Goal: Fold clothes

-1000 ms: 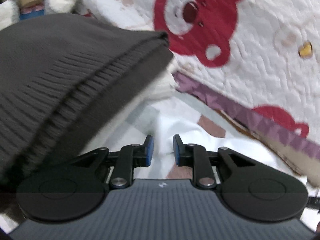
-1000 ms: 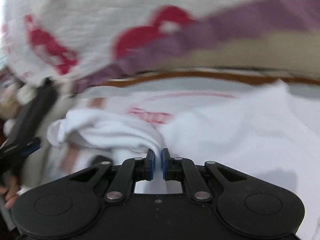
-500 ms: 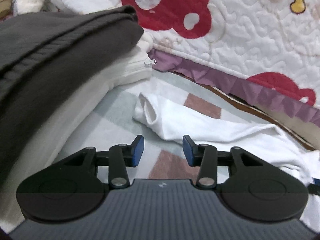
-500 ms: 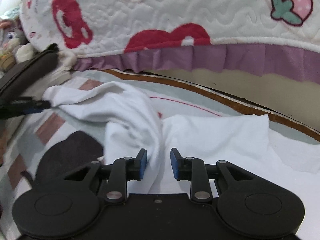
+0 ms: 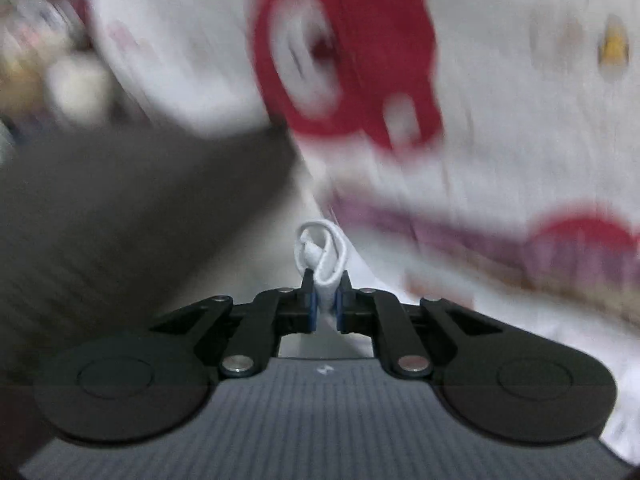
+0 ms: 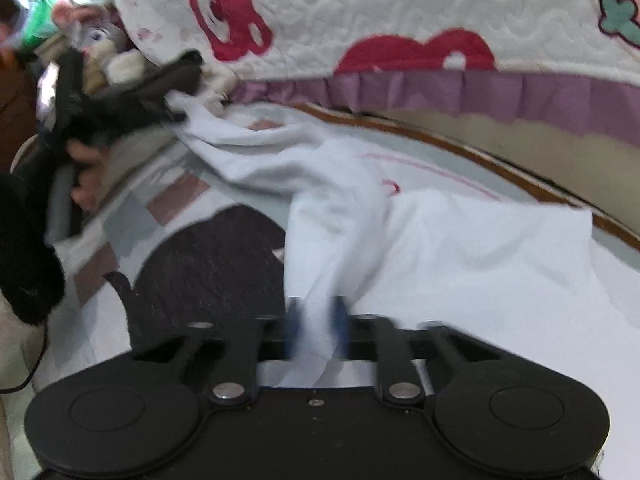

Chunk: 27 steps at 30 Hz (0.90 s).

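Observation:
A white garment [image 6: 460, 248] lies spread over the checked bed sheet. One long sleeve of it stretches up and to the left. My right gripper [image 6: 317, 312] has its jaws closing, with a bunched fold of the garment pinched between the blue pads. My left gripper [image 5: 325, 292] is shut on the looped end of the white sleeve [image 5: 320, 248]. The right wrist view shows that left gripper [image 6: 176, 110] at the far left, blurred, with a person's hand [image 6: 84, 176] on its handle.
A folded dark grey sweater [image 5: 120, 208] lies left of the sleeve end. A white quilt [image 5: 500, 120] with red bears and a purple frill [image 6: 440, 92] rises behind. A plush toy [image 6: 96, 36] sits at the far left, and a dark patch [image 6: 212, 264] marks the sheet.
Both grippers opened, then shut on the white garment. The left one took the sleeve end and lifted it; the right one took a fold at the body. The sleeve now stretches between them.

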### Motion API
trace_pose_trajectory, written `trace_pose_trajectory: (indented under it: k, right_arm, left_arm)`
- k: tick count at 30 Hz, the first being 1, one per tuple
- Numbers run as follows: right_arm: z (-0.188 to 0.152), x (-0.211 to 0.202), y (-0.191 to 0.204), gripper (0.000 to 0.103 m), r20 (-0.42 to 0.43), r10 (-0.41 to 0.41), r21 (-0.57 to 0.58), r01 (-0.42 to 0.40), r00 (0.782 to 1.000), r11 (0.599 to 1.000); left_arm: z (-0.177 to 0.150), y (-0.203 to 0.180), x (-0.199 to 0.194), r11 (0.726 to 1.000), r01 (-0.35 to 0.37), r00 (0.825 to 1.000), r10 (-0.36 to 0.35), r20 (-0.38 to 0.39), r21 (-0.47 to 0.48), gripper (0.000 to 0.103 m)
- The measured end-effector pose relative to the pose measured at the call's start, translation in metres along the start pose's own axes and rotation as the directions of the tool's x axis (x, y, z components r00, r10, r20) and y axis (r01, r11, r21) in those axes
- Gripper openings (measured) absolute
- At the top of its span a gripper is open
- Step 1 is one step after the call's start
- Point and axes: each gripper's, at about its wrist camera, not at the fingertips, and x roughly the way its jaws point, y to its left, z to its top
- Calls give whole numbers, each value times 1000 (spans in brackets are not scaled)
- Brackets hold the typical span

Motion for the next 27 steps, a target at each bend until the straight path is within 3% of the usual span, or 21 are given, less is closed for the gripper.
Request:
trace_pose_trajectory:
  k: [2,3,9,13,17,18,19,21,23,27]
  right_arm:
    - [1,-9,0,9,45,67,-3,-67,997,998]
    - [0,-14,2,9,64,110,-14,-109,992,994]
    - [-8,2,38,8,-51,246,-130,-251,968,959]
    - [-13,23,61,9,-157,232,-166,-257,960,952]
    - [2,9,64,15,-113,281,-135,-295,953,946]
    - [9,2,60,20,-79,293,-116,-301,953,947]
    - [17,-5,56,31,-45,305,-98,-308,951,946]
    - [36,-11,48,37,14,267,-78,-265,964,961]
    - [58,-4,46,39,18,208,-118,-204,978,972]
    - [88,35,81,39,-61,144,-343,-156,988,926]
  left_arm:
    - [23,20,-33,998,-49,996,51,79,-30,8]
    - [28,32,-40,997,-58,995,62,75,-54,8]
    - [18,95,-57,978,-111,994,107,-27,-176,8]
    - [11,112,-67,966,-139,990,128,-62,-218,8]
    - [11,115,-68,966,-145,988,132,-76,-213,8]
    - [9,114,-66,966,-156,986,140,-87,-209,8]
    - [7,113,-63,965,-167,984,149,-99,-204,8]
    - [4,114,-63,962,-165,984,147,-97,-216,8]
    - [6,115,-64,962,-152,987,135,-89,-228,8]
    - [7,118,-66,961,-138,989,121,-87,-239,8]
